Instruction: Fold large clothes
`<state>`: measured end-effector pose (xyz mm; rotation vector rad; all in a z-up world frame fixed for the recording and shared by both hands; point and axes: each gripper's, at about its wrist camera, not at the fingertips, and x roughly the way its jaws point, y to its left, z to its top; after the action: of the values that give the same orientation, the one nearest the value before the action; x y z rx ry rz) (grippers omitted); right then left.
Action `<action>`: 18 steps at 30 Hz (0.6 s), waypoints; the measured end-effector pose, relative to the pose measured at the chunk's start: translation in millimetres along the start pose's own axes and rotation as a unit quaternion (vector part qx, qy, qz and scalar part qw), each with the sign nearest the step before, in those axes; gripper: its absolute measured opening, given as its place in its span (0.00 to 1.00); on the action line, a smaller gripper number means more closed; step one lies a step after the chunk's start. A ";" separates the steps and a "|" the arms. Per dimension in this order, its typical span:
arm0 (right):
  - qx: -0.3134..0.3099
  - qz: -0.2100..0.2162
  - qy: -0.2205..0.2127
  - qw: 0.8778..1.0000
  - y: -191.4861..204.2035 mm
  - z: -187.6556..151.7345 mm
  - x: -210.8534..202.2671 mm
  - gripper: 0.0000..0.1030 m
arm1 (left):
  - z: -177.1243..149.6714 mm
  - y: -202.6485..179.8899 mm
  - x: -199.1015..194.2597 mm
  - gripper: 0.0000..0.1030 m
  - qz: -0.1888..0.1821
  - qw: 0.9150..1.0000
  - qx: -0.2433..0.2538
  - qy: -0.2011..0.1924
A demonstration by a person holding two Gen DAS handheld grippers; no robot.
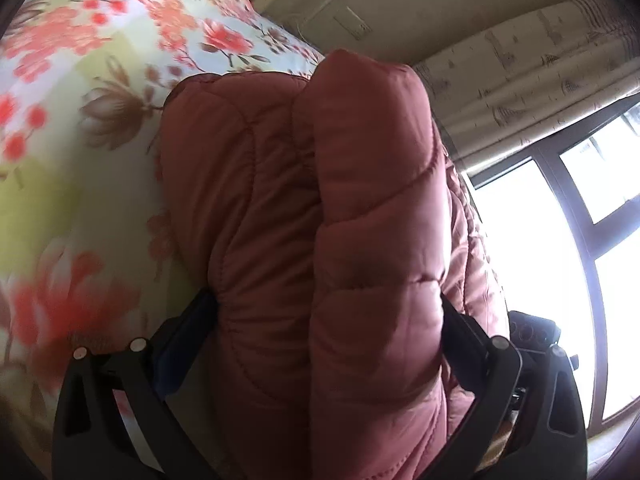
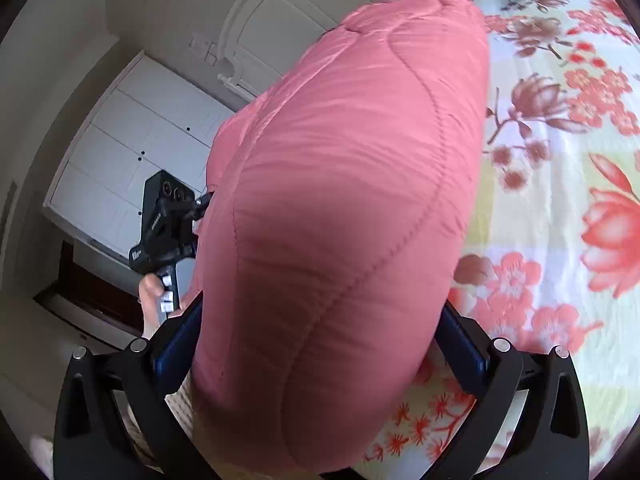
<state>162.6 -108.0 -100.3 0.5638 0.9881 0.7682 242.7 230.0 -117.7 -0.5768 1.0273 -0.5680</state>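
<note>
A puffy pink quilted jacket (image 1: 304,184) is bundled in thick folds over the floral bed cover (image 1: 80,128). My left gripper (image 1: 328,312) straddles one end of the bundle, and the fabric puckers where the left finger (image 1: 192,328) presses in. In the right wrist view the jacket (image 2: 352,184) fills the gap of my right gripper (image 2: 320,312). Its jaws stand at their widest and the cloth lies smooth against the blue pads (image 2: 180,340), with no pinch showing. The left gripper's body (image 2: 168,216) and the hand holding it show beside the bundle.
The floral bed cover (image 2: 560,200) spreads out to the right of the jacket. White cupboard doors (image 2: 132,152) and a white headboard (image 2: 280,8) stand behind. A bright window (image 1: 560,240) with a patterned curtain (image 1: 540,52) lies past the bed.
</note>
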 end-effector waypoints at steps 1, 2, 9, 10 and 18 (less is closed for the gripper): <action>-0.004 -0.001 -0.001 1.000 1.1 0.9 1.7 0.96 | 4.2 -0.7 3.5 0.98 -0.003 1.000 0.003 0.006; -0.007 -0.002 -0.004 1.000 3.0 0.9 2.9 0.96 | 6.4 -1.9 6.6 0.98 -0.005 1.000 0.005 0.008; -0.062 -0.034 -0.058 0.996 30.4 -11.4 -11.2 0.76 | 10.8 -35.3 25.3 0.58 -0.062 0.997 0.044 -0.009; -0.077 -0.044 -0.069 0.994 33.6 -11.9 -17.4 0.74 | 12.5 -41.9 29.7 0.55 -0.068 0.997 0.046 -0.012; -0.106 -0.106 -0.138 0.979 5.4 27.0 -72.3 0.72 | 80.1 -137.2 110.3 0.39 -0.078 0.994 0.077 -0.009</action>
<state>160.8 -163.7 -46.5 0.3604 0.6861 0.5783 337.0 71.0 -60.7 -0.5282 0.9168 -0.7717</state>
